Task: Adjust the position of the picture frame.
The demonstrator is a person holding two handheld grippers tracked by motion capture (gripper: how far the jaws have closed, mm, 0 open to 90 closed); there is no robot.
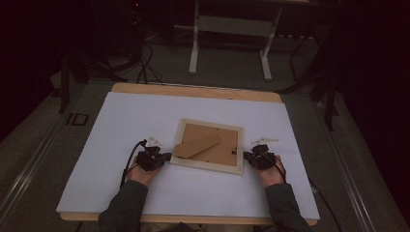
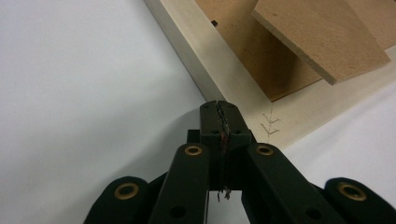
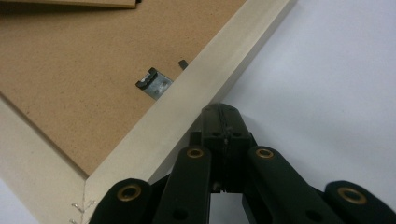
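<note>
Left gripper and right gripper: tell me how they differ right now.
The left gripper sits at the picture frame's left side, the right gripper at its right side. In the left gripper view the tips rest at the frame's wooden edge near a stapled corner joint; in the right gripper view the tips meet the edge near a metal hanger clip. Both have their jaws closed, gripping nothing.

Probably lab: dark room, cables, metal stand.
</note>
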